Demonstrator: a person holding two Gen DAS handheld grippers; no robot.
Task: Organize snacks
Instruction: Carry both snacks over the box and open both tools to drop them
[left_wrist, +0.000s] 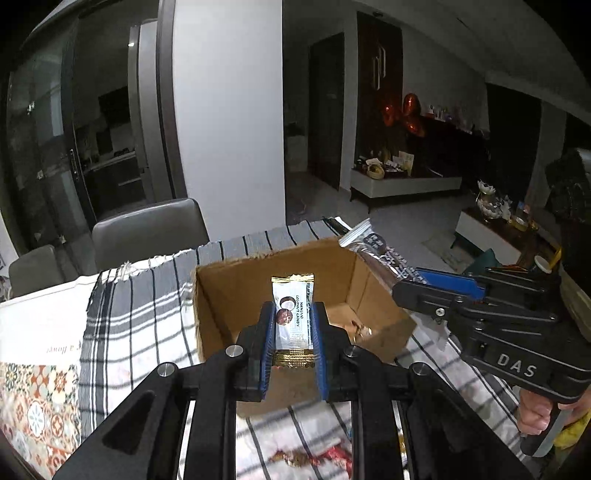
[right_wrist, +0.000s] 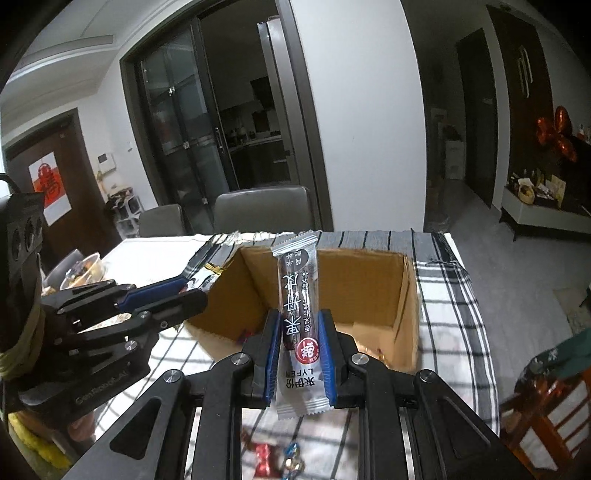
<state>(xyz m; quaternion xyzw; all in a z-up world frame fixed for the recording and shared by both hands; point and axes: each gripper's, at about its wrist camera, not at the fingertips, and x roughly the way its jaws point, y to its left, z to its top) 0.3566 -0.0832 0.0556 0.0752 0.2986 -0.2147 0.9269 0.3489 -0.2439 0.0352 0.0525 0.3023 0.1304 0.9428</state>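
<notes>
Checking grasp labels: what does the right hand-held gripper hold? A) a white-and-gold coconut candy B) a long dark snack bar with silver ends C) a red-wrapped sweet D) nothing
B: the right hand-held gripper is clamped on the long dark snack bar above the cardboard box; the coconut candy sits in the left hand-held gripper.

A white wall (right_wrist: 362, 122) stands behind the bench (right_wrist: 454, 314), which wears a grey-and-white striped cloth. Two grey chairs (right_wrist: 262, 212) are drawn up on its far side. Behind them, dark-framed glass doors (right_wrist: 177, 147) show a dim kitchen. To the right, pale floor (left_wrist: 402, 221) leads to a low white cabinet (left_wrist: 406, 184) with red balloons (left_wrist: 406, 110) above it.
</notes>
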